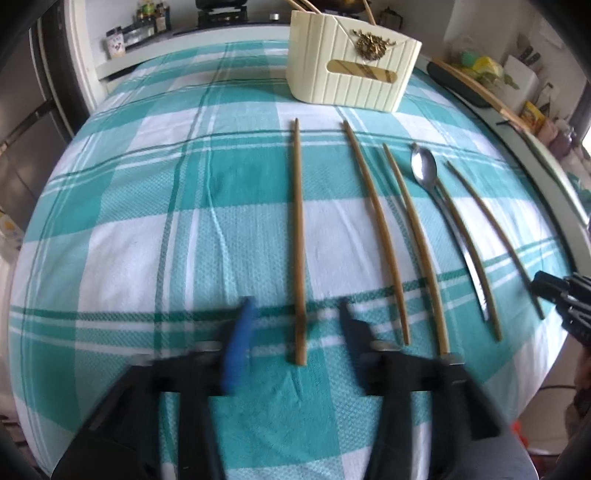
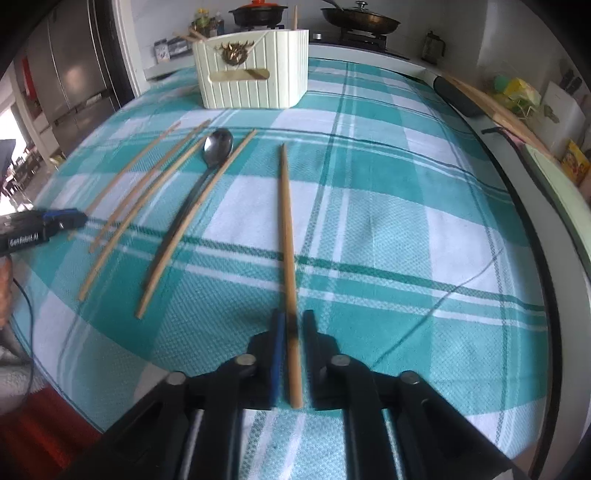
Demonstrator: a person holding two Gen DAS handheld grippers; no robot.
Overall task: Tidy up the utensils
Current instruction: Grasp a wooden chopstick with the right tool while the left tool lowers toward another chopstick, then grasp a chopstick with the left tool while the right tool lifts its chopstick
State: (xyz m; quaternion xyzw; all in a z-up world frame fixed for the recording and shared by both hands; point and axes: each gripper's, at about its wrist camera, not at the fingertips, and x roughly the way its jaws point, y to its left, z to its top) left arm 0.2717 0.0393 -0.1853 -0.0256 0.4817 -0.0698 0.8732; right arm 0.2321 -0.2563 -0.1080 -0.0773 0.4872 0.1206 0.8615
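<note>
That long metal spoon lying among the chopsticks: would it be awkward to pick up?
Probably somewhat. The spoon looks polished, so its thin handle may slip between pads. It lies flat on the checked cloth, with a chopstick close alongside, leaving little to grab. It looks stiff and unlikely to roll.

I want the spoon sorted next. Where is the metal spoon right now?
In both wrist views the shiny metal spoon lies on the teal checked tablecloth, among the wooden chopsticks, bowl toward the cream ribbed utensil holder.

Teal-and-white checked cloth (image 2: 406, 229) covers table; grey steel fridge (image 2: 74, 70) left; black gas stove (image 2: 365, 35) with pans behind; daylight.
</note>
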